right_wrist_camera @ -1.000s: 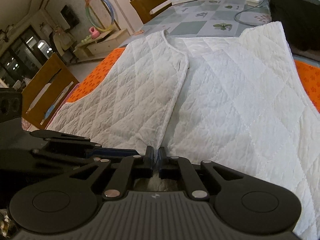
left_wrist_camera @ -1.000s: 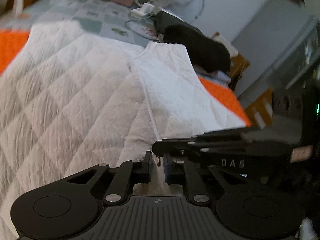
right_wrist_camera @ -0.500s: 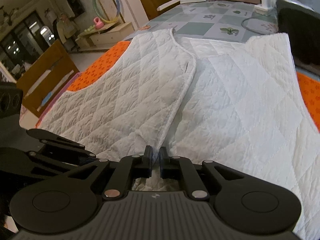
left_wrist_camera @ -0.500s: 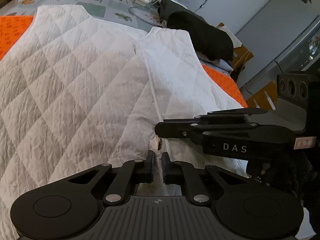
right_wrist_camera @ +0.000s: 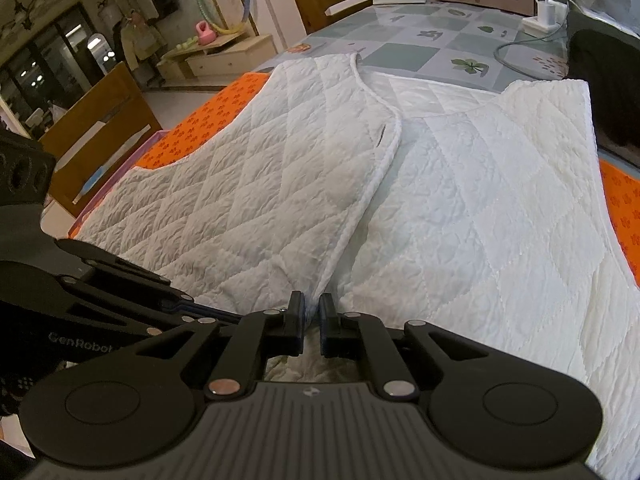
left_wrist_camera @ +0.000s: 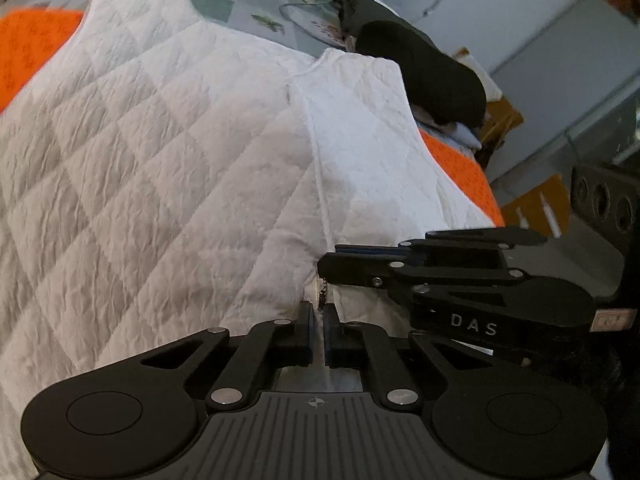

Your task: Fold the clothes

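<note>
We see the surface (right_wrist_camera: 420, 46) at twelve o'clock in the right wrist view, glossy, with a checked grey-green cloth printed with leaves; its near edge is hidden under everything else. Over it lies an orange mat (right_wrist_camera: 200, 136) dotted with small darker marks, showing only at nine and three o'clock.

Most of both views is filled by the white quilted vest (right_wrist_camera: 248, 184), soft and crinkled, stitched in diamonds, spread flat across the mat and reaching onto the checked cloth. Its two front panels meet along a corded edge that runs from twelve o'clock down to six. Its lower hem is hidden behind the tools.

At one o'clock in the left wrist view a black, rounded, fuzzy bundle (left_wrist_camera: 424, 64) sits beyond the vest's shoulder; we cannot tell what it is.

The left gripper (left_wrist_camera: 317, 330), matte black plastic with ribbed housing, has its fingers narrowed onto the vest's front edge near the hem. The right gripper (right_wrist_camera: 311, 322) pinches the neighbouring edge the same way. They sit just beside each other. A small dark dangling piece (left_wrist_camera: 325, 289) hangs at the seam, too small to make out.
</note>
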{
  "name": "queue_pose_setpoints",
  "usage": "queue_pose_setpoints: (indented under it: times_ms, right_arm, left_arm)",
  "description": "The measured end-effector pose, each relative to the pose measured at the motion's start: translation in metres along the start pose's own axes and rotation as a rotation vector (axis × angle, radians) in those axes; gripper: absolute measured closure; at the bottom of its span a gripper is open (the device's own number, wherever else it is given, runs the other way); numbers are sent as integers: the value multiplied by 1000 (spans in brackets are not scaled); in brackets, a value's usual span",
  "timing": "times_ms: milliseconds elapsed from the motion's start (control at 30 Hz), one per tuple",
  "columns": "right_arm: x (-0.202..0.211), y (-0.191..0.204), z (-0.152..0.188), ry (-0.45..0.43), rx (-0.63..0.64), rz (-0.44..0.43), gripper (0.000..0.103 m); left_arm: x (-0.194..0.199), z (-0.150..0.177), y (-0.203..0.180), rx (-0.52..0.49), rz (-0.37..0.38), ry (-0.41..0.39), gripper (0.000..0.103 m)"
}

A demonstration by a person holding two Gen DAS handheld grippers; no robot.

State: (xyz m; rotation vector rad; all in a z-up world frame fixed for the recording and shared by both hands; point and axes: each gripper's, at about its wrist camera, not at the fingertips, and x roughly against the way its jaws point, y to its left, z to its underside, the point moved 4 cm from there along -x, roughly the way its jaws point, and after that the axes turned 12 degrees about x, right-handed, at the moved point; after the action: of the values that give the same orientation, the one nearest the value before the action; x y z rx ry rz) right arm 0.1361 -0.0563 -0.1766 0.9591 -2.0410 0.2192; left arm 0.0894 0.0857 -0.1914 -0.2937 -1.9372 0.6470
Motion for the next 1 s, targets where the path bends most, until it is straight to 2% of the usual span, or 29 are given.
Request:
queue_pose_setpoints:
  times_ms: [67,300,433,567,633,700,867,1000]
  right_arm:
    - [1,1,-2,2,11,4,95]
    - [-1,9,-4,33,99,36,93]
    - [-2,9,-2,36,106,40,94]
    - [-1,9,1,21,86,47,94]
    - [-1,9,2,16,82,51,94]
    - [-1,8,3,12,80,51,95]
    - [2,10,5,7,83,63,95]
    - [11,16,8,1,68,80,91]
  left_arm:
    - [-1,-1,-8,-59,-32,8,95]
    - [0,4,-13,-138,-49,-17,94]
    - [13,-2,-10,-90,13,-73,94]
    - [3,-8,-5,-46,20,-55,92]
    - [1,-9,0,-16,20,-58,91]
    - [0,-11,9,67,40,-53,91]
    - [-3,-13,38,301,152,-31,93]
    - [-6,-16,44,379,176,4,93]
